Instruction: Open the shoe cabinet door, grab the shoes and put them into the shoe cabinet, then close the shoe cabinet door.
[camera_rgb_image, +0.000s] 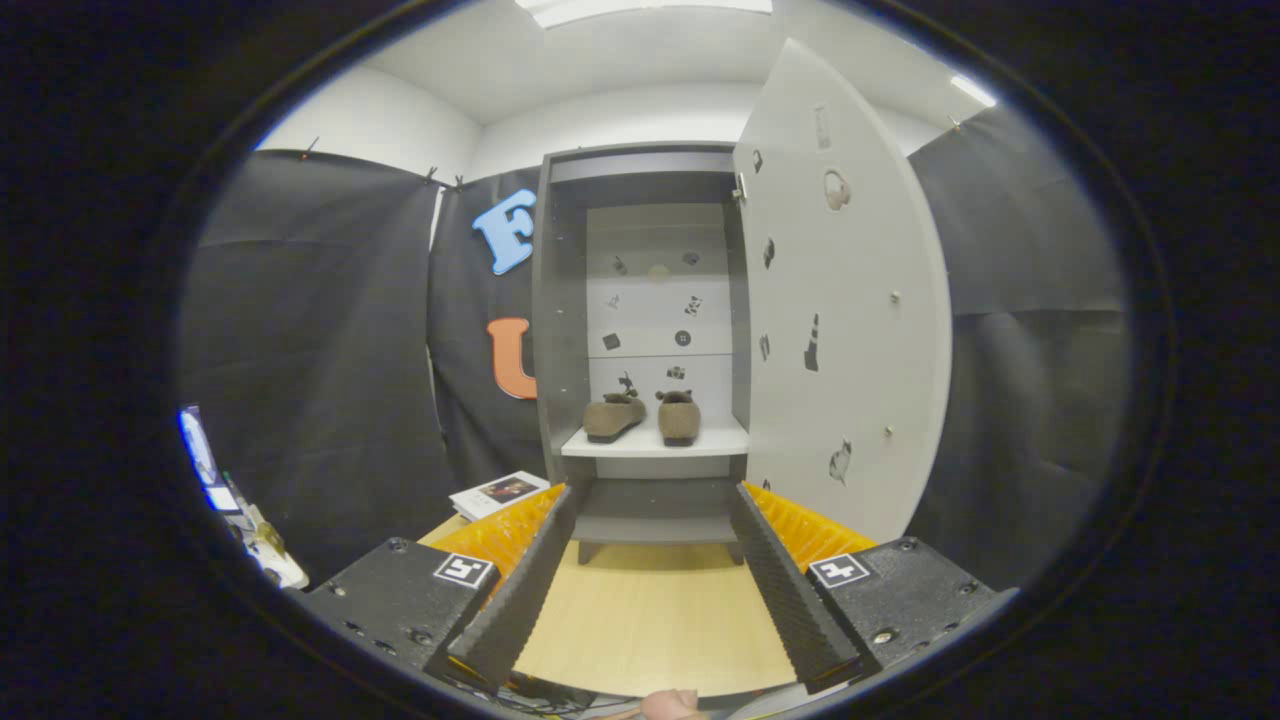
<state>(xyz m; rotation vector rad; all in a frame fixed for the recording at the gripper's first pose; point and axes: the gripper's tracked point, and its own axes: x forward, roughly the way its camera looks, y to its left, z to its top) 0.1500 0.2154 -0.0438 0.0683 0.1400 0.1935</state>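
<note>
Gripper (655, 500) is sitting wide open, holding nothing, aimed straight at the shoe cabinet (560, 330) over the wooden table (650, 620). Both shoes (642, 415) are already resting on the white shelf (655, 442), side by side near its front edge, the left one angled toward the left wall. Door (840, 310) is standing swung out on the right side. Looks like closing is the step in hand: I'd be approaching the door's free outer edge from the right, pushing flat with one finger, sweeping slowly so the hinge isn't fighting. A booklet (500, 492) is lying at the table's far left corner.
</note>
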